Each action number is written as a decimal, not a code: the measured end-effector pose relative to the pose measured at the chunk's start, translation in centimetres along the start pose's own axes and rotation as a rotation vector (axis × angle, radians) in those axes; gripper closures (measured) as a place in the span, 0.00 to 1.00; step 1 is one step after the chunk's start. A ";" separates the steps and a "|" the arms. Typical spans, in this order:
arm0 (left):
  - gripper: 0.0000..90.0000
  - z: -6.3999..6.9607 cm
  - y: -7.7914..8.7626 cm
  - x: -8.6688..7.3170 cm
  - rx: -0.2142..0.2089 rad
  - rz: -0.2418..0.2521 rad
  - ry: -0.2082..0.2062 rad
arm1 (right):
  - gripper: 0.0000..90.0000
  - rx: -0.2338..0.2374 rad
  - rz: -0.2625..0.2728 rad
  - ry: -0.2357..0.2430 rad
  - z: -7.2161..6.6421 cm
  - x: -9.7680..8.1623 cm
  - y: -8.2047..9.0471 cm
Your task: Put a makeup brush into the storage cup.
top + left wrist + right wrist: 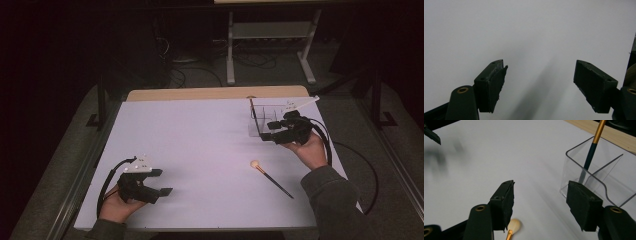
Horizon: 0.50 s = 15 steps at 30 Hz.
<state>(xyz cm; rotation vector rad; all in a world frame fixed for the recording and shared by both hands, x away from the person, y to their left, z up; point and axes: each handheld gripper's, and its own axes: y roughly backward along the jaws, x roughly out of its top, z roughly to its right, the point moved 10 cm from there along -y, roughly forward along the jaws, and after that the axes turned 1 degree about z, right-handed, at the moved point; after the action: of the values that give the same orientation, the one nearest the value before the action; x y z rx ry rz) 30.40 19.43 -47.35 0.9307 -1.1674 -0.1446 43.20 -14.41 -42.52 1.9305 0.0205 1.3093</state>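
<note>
A makeup brush (271, 177) with a pale tuft and dark handle lies on the white table, right of the middle; its tuft (514, 225) shows low in the right gripper view. A clear divided box (264, 119) stands at the back right with another dark-handled brush (591, 150) leaning in it. My right gripper (269, 136) hovers just in front of the box, open, nothing between its pads. My left gripper (164, 182) rests at the front left, open and empty; in the left gripper view its fingers (492, 82) frame bare table.
The white tabletop (200, 145) has a wooden strip (215, 93) along its far edge. Cables trail from both grippers. A metal frame stands on the dark floor (270, 55) beyond the table.
</note>
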 end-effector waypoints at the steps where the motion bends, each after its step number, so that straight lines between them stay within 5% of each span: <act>1: 0.27 0.0 0.0 0.0 0.000 -0.001 -0.002 | 0.42 0.001 -0.001 -0.002 0.0 0.0 0.0; 15: 0.27 -0.2 0.1 0.6 0.000 0.015 -0.002 | 0.40 -0.003 0.001 0.001 -0.8 -0.1 1.1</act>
<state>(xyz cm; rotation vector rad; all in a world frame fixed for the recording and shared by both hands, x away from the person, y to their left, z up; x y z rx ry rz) 30.74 19.32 -46.87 0.9222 -1.1763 -0.1333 42.08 -14.72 -41.81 1.9271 0.0182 1.3103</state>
